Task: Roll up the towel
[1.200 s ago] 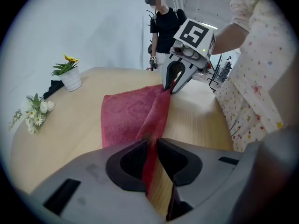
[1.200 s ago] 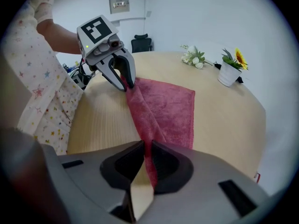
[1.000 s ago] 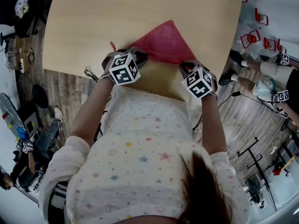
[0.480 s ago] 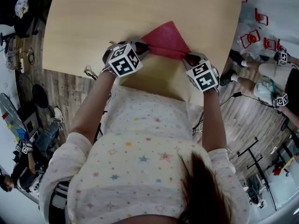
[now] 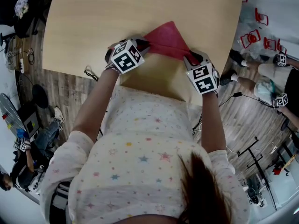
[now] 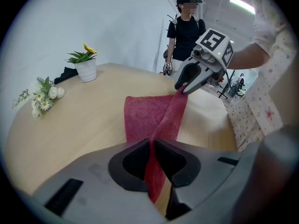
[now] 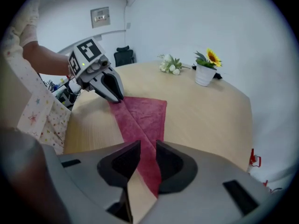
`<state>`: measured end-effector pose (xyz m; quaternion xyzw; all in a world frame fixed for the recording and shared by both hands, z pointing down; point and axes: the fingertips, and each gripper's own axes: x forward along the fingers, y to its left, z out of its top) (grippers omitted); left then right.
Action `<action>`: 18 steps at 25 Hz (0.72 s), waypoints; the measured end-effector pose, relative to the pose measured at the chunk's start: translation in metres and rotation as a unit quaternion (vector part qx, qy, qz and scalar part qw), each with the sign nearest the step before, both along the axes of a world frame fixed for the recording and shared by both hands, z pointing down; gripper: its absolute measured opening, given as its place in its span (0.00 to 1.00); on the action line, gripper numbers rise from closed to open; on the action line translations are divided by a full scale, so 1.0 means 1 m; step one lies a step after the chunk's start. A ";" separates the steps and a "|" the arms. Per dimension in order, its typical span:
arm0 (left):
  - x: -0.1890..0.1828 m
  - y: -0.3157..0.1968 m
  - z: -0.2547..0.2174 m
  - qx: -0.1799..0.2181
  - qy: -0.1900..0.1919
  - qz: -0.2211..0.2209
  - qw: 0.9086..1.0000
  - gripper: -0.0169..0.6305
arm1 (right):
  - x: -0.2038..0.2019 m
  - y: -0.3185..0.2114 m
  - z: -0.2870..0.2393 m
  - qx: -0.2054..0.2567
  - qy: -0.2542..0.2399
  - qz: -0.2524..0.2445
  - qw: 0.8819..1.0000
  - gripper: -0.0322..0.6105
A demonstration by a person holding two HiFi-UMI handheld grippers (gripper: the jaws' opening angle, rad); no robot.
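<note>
The red towel [image 6: 145, 118] is being pinched at one near corner by the left gripper [image 6: 152, 158], whose jaws are closed on the cloth. The other near corner is being gripped the same way by the right gripper [image 7: 145, 158]. Between the two, the near edge is being held raised and turned over toward the far side. The rest of the towel is being left flat on the wooden table [image 5: 117, 13], close to the person's side of it.

Only a thin strip of cloth is being caught in each pair of jaws, so a corner could well be lost if the edge is being stretched taut or turned too quickly. If one gripper is being carried ahead of the other, the roll is likely to be started crooked and wound into a cone. The flat part is being weighted by nothing, so it may be dragged across the smooth tabletop instead of being rolled over. The flower pot [image 6: 87, 69] is being left well apart and is judged to be out of danger.
</note>
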<state>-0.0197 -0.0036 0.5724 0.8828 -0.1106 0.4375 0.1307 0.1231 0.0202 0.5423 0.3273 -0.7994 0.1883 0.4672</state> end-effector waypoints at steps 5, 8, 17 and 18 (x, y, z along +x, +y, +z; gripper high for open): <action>0.000 0.000 0.000 0.002 0.000 0.000 1.000 0.10 | -0.020 0.018 0.002 0.001 -0.012 -0.054 0.998 0.21; -0.001 -0.002 -0.002 0.005 0.003 -0.009 1.000 0.10 | -0.018 0.024 0.021 -0.015 0.015 -0.066 0.998 0.21; 0.012 0.038 -0.021 0.057 -0.001 0.055 0.997 0.13 | -0.014 0.025 0.029 -0.017 0.021 -0.064 0.998 0.21; 0.009 0.038 -0.014 0.063 -0.013 0.053 0.997 0.16 | -0.014 0.025 0.029 -0.015 0.025 -0.069 0.997 0.22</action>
